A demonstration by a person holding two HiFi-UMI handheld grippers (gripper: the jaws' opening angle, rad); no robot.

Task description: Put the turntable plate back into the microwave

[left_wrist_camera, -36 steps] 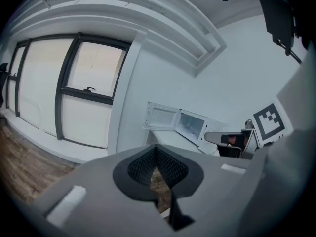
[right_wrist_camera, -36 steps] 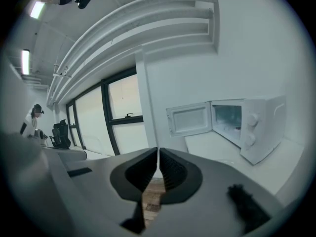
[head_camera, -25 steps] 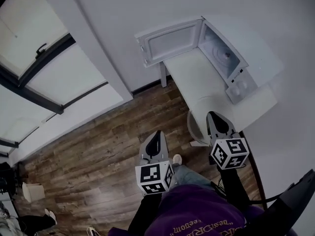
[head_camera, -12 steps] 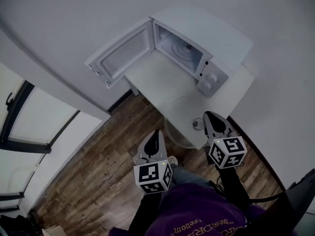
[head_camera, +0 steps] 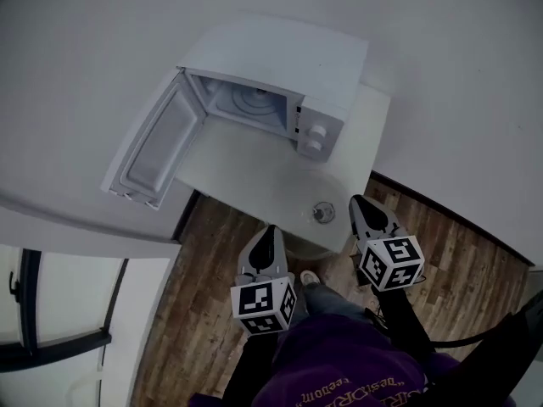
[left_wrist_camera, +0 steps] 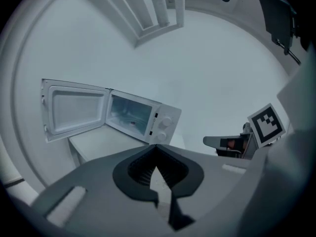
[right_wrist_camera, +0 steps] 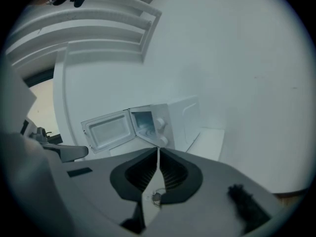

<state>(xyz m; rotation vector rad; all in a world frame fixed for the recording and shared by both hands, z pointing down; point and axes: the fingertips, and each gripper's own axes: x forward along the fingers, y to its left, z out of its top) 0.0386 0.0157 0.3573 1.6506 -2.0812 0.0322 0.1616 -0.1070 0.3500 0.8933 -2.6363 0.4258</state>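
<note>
White box-shaped microwave (head_camera: 284, 62) stands at the back of a white surface (head_camera: 242, 172), against a pale wall. Its door (head_camera: 157, 147) is open wide to the left and the cavity is exposed. Two round knobs (head_camera: 315, 139) sit on the front panel.

Clear round glass turntable plate (head_camera: 321, 214) lies flat on the surface in front of the microwave, outside the cavity and near the front edge. It is faint except for its small centre hub.

Left tool (head_camera: 268, 231): grey jaws closed together, nothing between them, held near the front edge of the surface above the brown wood-plank floor (head_camera: 204, 312).

Right tool (head_camera: 361, 202): jaws closed together, empty, tip just beside the plate, contact not discernible.

Both tools point toward the microwave; purple garment (head_camera: 339, 371) of the person at the bottom of the head view
</note>
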